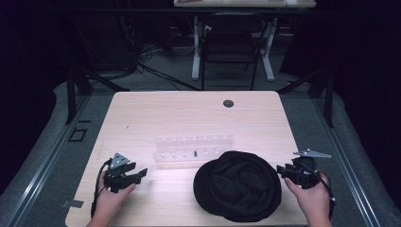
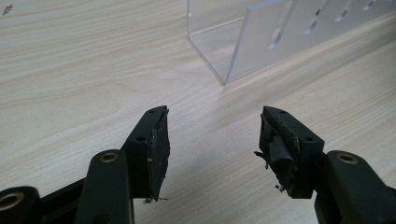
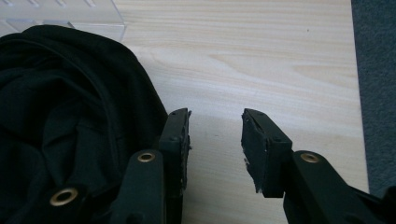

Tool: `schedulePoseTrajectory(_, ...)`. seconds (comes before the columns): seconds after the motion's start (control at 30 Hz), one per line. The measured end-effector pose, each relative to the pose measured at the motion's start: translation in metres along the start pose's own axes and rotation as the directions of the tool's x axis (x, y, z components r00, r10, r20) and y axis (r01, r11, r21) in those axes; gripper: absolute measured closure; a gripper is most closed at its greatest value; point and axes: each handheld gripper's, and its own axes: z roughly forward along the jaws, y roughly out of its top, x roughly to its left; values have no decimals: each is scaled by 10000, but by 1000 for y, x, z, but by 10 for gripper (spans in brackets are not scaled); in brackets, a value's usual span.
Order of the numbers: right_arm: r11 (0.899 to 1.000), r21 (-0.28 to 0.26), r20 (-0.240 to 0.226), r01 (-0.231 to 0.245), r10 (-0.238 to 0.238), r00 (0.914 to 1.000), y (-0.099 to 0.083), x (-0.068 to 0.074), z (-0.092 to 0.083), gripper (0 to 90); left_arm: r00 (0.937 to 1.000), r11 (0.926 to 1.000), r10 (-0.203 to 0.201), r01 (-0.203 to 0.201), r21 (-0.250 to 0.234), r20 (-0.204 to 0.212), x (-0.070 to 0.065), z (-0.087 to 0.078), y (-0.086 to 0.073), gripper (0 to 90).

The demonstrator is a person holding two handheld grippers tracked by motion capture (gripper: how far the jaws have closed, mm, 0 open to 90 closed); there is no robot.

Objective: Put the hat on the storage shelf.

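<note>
My left gripper (image 2: 214, 140) hovers with its jaws spread apart over the pale wooden tabletop (image 2: 70, 84), just short of a clear acrylic rack's (image 2: 261, 37) corner.

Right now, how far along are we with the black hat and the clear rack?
Nothing looks done: the black hat lies crown-down on the table, in front of the clear rack. Nothing is in hand: the left gripper and right gripper have their jaws open and empty, the right beside the hat's edge. Gripping the hat is still ahead; the goal isn't shown.
</note>
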Motion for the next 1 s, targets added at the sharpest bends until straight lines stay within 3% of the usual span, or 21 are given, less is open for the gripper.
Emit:
schedulePoseTrajectory(0.23, 9968, 29, 378, 795, -796, 9961, 7, 9, -5, 636, 10000, 10000, 35, -35, 77, 37, -2, 2, 1, 430)
schedulePoseTrajectory(0.43, 9969, 60, 297, 786, -787, 9965, 12, 13, -12, 642, 10000, 9999, 19, -19, 108, 84, -2, 2, 1, 430)
schedulePoseTrajectory(0.83, 9888, 1177, -175, 915, -900, 9958, 30, 15, -19, 624, 9999, 10000, 74, -75, 10, 119, -3, 2, 1, 430)
schedulePoseTrajectory(1.0, 9835, 1708, -439, 595, -527, 9976, 34, 15, -19, 628, 9999, 9999, 82, -83, 77, 118, -4, 3, 1, 430)
